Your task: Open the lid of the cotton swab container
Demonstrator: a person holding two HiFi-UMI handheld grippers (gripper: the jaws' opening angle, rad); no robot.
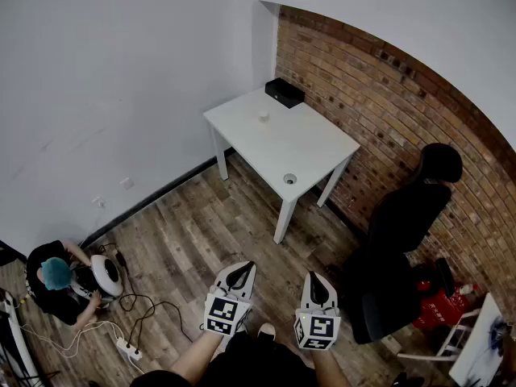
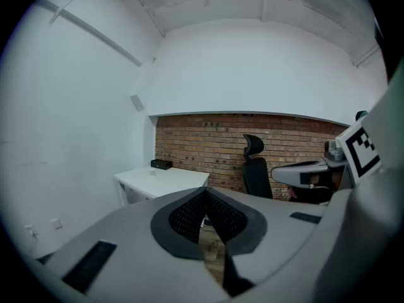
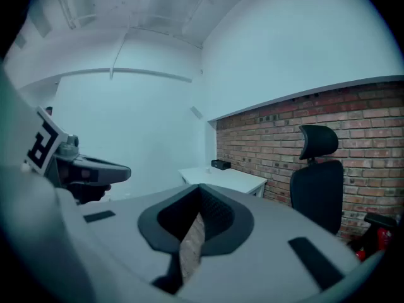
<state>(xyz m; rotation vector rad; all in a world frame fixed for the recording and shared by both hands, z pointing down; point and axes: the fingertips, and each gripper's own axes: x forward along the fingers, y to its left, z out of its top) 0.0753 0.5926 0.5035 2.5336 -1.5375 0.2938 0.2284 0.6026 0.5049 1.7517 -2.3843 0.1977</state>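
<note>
Fingers of the left gripper, dark and ribbed, are pressed together at the tips in the left gripper view, with nothing between them. A white square tabletop stands far beyond them, against a red brick wall.

Right gripper view: the right gripper has its fingers closed too, and empty. A black office chair stands off to the right.

Head view: both grippers hang side by side over the brown wooden plank floor, well apart from the tabletop. Two small round things sit on it: a whitish one near a black box, and a greyish ring-like one near the front edge. Which is the cotton swab container is too small to tell.
</note>
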